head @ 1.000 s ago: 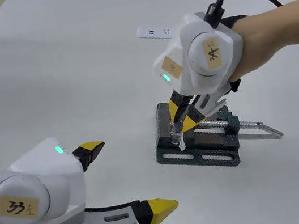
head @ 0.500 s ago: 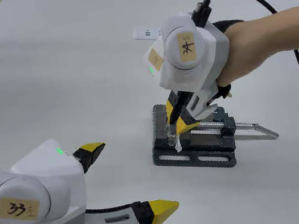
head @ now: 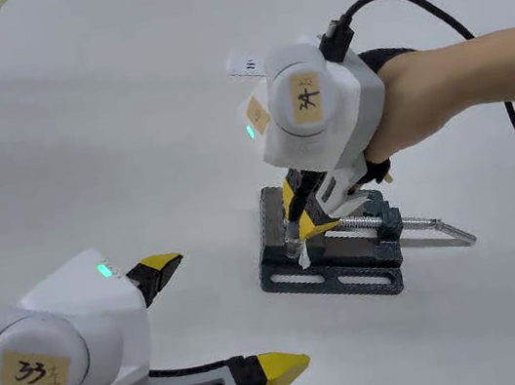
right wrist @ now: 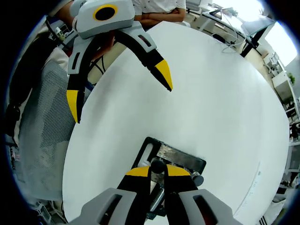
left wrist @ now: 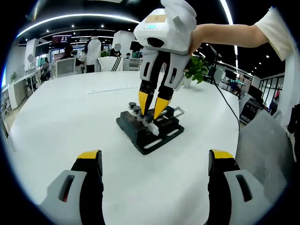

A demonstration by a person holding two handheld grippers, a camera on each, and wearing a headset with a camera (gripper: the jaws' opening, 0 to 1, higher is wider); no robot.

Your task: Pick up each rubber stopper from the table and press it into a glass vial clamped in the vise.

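Over the black vise [head: 329,277], the right tool [right wrist: 157,170] pinches a dark round stopper [right wrist: 157,164]; the left tool [left wrist: 154,157] gapes wide.

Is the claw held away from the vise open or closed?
Open. The left gripper has its two yellow-tipped jaws wide apart, with bare table between them.

Smooth matt table [head: 80,133], dark matt metal vise [head: 331,274]

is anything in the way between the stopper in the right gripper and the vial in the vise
Nothing visible does. The right gripper holds the stopper right above the vial in the vise. The left gripper is open, well off to the side.
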